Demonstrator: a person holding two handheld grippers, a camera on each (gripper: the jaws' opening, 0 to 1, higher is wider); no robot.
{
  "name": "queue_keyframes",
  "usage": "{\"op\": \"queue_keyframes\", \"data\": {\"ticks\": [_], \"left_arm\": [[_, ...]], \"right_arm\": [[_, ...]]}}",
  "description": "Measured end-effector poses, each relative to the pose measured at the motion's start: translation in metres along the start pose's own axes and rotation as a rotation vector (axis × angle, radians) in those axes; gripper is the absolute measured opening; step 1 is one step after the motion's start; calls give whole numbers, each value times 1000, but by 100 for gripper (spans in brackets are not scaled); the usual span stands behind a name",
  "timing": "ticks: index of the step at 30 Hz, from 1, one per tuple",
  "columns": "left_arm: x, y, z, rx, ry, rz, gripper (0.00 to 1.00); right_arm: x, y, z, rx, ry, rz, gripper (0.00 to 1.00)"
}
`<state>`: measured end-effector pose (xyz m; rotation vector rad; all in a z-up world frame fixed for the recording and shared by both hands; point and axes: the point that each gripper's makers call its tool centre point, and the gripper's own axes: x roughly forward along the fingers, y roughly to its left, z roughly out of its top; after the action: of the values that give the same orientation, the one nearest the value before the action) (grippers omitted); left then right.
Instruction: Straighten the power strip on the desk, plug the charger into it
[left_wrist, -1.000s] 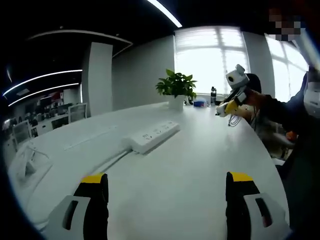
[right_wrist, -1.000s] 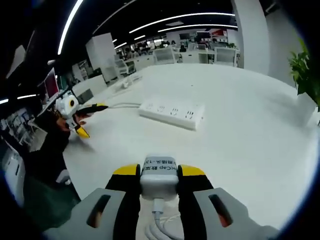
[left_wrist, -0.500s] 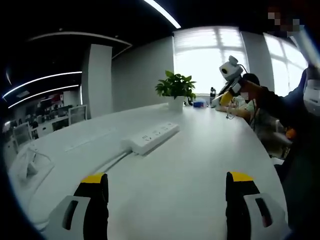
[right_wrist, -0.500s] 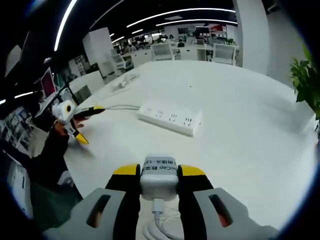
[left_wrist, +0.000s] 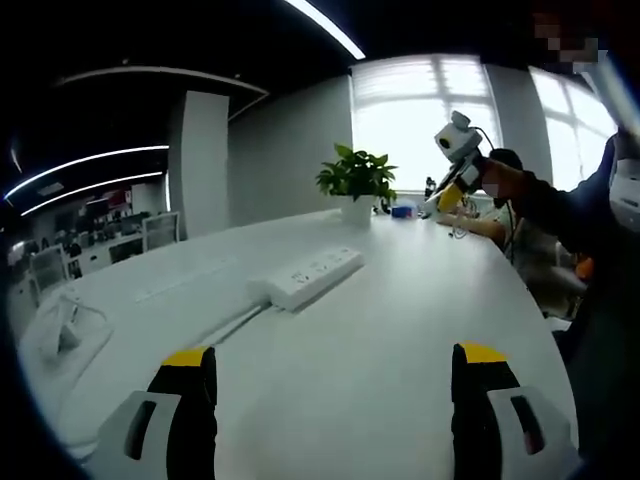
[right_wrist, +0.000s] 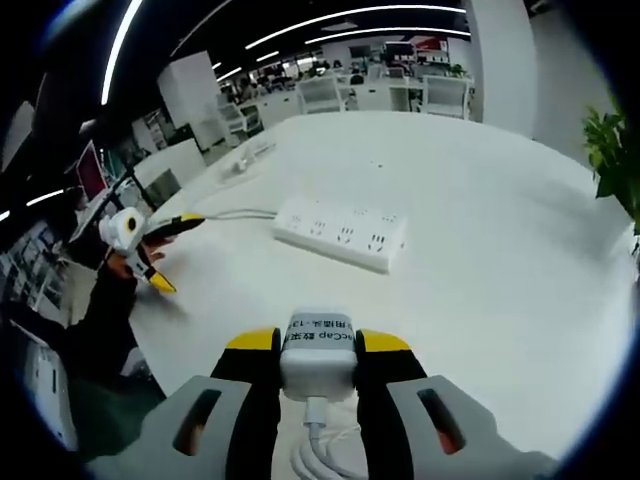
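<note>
While the right gripper (right_wrist: 317, 352) jaws clamp the charger (right_wrist: 318, 352), the power strip (right_wrist: 341, 232) lies ahead; left gripper (left_wrist: 335, 365) jaws gape, released.

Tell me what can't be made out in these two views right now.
- Charger prongs: right gripper view, facing away from the camera.
- Charger label text: too small and blurred to read.
- Power strip socket types: too small in both views.
- Strip's cable end: left gripper view, runs behind the left gripper.

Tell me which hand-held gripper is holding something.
The right hand-held gripper: its jaws clamp the white charger, cable trailing below. The left hand-held gripper stands open above the desk.
</note>
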<state>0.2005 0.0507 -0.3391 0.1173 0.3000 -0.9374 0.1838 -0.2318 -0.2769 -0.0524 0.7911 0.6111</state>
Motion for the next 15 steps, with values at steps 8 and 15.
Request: {"op": "queue_keyframes", "data": {"ticks": [8,15], "left_arm": [[2,-1,-6,-4,16,-9,99],[4,0,-6,-5,14,-6,99]], "right_arm": [[6,-3,0,32,29,1,26],[7,-6,6,39,46,-10,26]]}}
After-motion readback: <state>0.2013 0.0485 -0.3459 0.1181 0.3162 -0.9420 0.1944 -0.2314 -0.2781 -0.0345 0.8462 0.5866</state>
